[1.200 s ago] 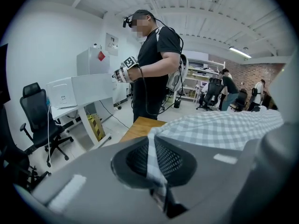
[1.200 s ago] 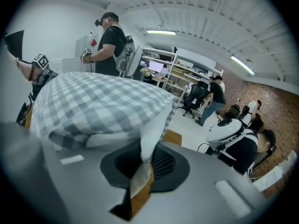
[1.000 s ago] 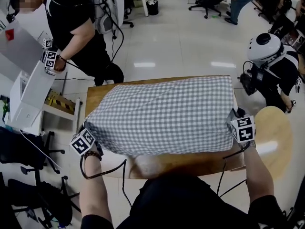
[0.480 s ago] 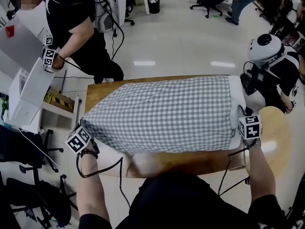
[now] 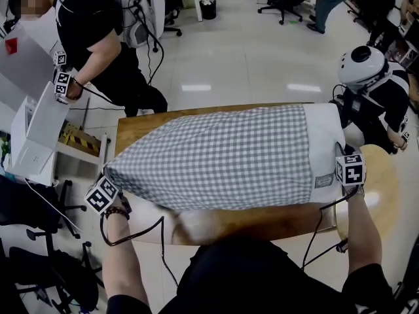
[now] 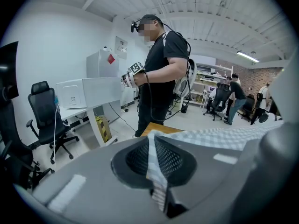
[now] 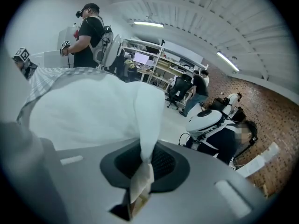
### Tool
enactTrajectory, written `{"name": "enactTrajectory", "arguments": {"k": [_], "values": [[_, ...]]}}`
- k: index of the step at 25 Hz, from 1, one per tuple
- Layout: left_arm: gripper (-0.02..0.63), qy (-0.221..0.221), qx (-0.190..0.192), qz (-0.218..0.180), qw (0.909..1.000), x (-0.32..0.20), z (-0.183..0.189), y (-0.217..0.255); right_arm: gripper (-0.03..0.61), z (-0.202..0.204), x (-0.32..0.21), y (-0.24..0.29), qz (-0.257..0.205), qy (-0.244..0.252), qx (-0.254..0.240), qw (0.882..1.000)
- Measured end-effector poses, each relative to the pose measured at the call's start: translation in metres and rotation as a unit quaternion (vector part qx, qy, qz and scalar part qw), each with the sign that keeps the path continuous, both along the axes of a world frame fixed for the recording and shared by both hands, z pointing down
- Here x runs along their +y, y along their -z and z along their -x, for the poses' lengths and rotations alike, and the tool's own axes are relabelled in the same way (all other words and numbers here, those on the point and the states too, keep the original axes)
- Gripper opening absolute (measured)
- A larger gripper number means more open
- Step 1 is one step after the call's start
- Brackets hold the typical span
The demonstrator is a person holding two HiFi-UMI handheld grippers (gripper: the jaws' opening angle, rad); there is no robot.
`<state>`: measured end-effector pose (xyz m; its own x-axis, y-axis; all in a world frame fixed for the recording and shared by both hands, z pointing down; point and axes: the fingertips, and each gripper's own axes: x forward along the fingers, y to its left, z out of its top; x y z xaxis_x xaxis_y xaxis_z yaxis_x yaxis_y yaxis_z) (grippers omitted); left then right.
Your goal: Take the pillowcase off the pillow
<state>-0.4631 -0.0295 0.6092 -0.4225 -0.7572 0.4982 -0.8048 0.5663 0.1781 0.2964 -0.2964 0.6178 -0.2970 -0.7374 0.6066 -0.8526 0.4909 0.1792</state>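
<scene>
A pillow hangs stretched between my two grippers over the wooden table (image 5: 262, 221). Its grey-and-white checked pillowcase (image 5: 222, 156) covers most of it. The bare white pillow (image 5: 324, 136) sticks out at the right end. At the left, my left gripper (image 5: 110, 175) is shut on the pillowcase's closed corner; the left gripper view shows checked cloth (image 6: 156, 171) pinched between the jaws of the left gripper (image 6: 158, 190). On the right, my right gripper (image 5: 339, 154) is shut on the pillow's corner. The right gripper view shows white pillow fabric (image 7: 84, 111) and a label clamped in the right gripper (image 7: 140, 181).
A round wooden table (image 5: 383, 188) stands to the right. A person in black (image 5: 98, 38) with grippers stands at the back left beside a white box (image 5: 33, 136). Another person with a white helmet (image 5: 373, 84) is at the right. Office chairs (image 5: 39, 208) stand at the left.
My right gripper has moved to the right with the pillow's corner, and a wider band of white pillow shows outside the pillowcase. My left gripper has drifted slightly left, still holding the cloth.
</scene>
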Motion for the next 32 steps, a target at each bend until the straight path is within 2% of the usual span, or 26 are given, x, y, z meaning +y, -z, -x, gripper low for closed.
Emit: {"name": "enactTrajectory", "arguments": {"k": [5,14,24,28,32], "values": [[0.006,0.007,0.002,0.003,1.0,0.008,0.016,0.013,0.031,-0.011,-0.001,0.012,0.008,-0.02,0.011,1.0],[0.006,0.01,-0.003,0.009,0.9999,0.015,0.021,0.006,0.031,-0.033,0.0,-0.009,0.024,-0.043,0.014,0.999],[0.011,-0.033,-0.006,0.035,0.9988,-0.004,0.005,-0.013,0.063,-0.018,-0.002,-0.033,0.037,-0.022,0.012,0.999],[0.103,-0.041,-0.004,0.038,0.9984,-0.01,0.003,-0.017,0.077,-0.025,-0.008,-0.032,0.027,-0.037,0.024,0.999],[0.117,-0.046,-0.01,0.038,0.9982,-0.017,0.001,-0.017,0.077,-0.021,-0.01,-0.022,0.017,-0.043,0.021,0.999]]}}
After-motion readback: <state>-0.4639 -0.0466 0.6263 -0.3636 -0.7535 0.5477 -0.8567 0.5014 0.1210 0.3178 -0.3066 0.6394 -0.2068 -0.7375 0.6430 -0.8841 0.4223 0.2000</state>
